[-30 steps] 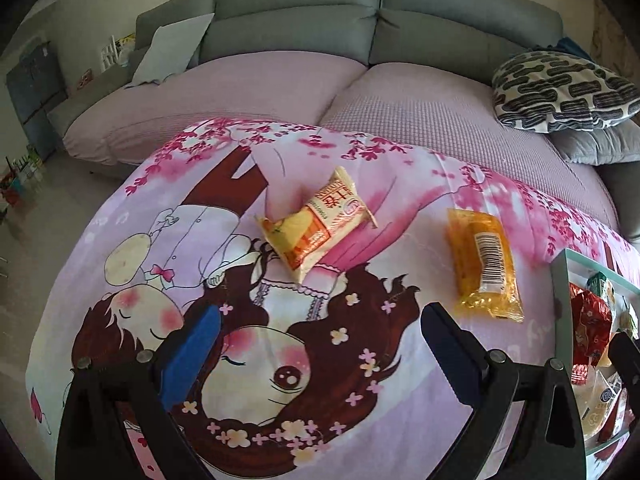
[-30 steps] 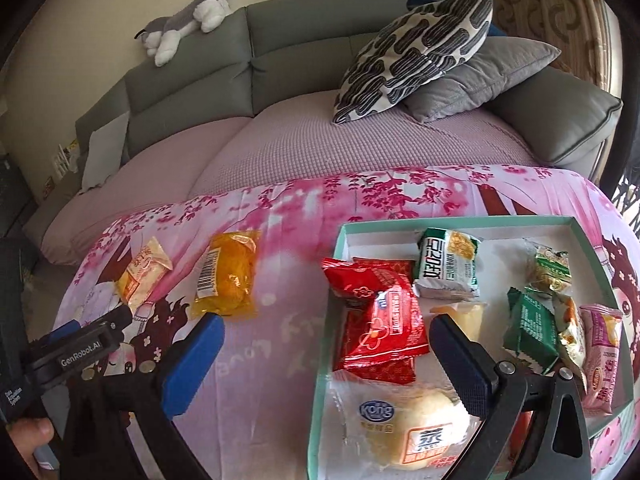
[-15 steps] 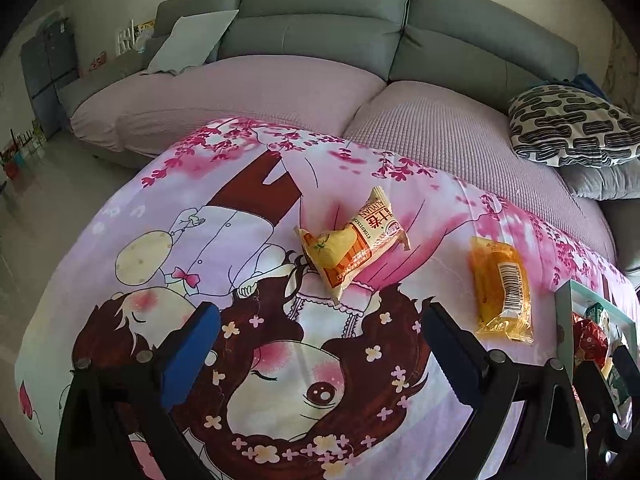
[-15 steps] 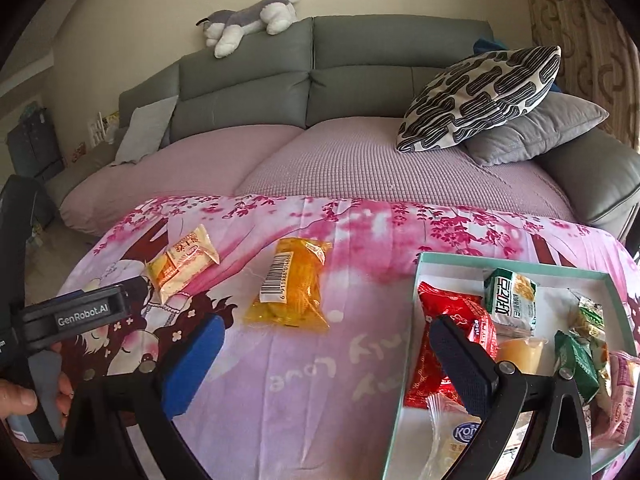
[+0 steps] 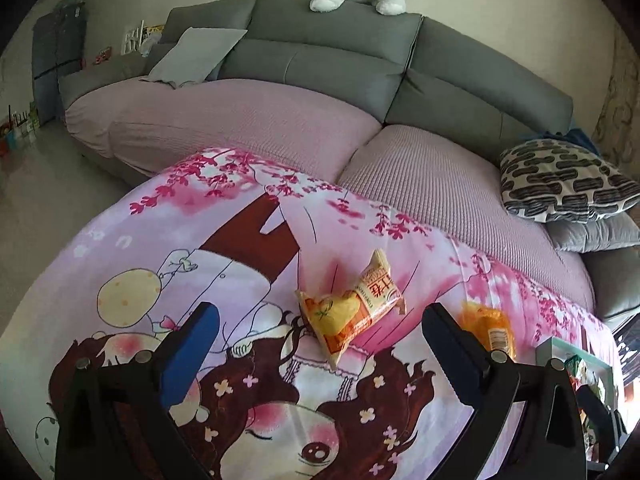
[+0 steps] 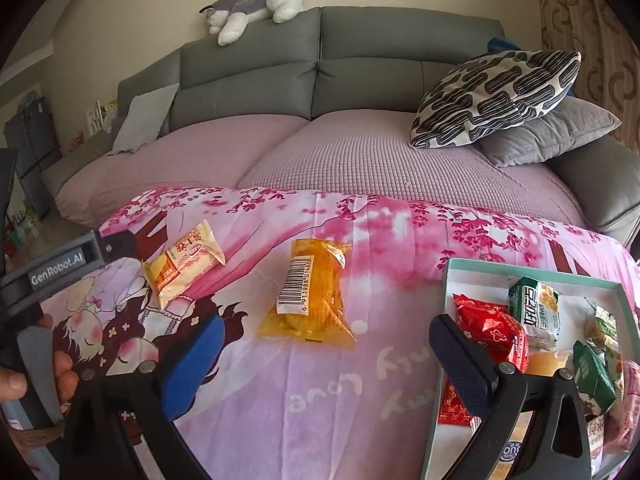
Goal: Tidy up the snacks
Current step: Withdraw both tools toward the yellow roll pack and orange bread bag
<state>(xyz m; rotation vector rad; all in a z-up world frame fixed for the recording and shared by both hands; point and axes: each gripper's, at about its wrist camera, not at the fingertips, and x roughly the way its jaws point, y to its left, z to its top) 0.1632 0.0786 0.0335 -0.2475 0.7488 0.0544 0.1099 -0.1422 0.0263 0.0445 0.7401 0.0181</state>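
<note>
Two snack packets lie on the pink cartoon-print cloth. An orange-and-cream packet rests just ahead of my left gripper, which is open and empty. A clear yellow packet with a barcode lies ahead of my right gripper, also open and empty. A mint-green box at the right holds several snacks, among them a red packet and a green-and-white one. In the left wrist view only a corner of the box shows.
A grey sofa with a mauve cover runs behind the table. A patterned cushion and a plush toy sit on it. A hand holds the left gripper's handle at the right wrist view's left edge. Floor lies beyond the table's left side.
Both grippers have pulled back and tilted up, so more of the sofa shows. The right gripper has swung left from above the box toward the yellow packet. Both stay open.
</note>
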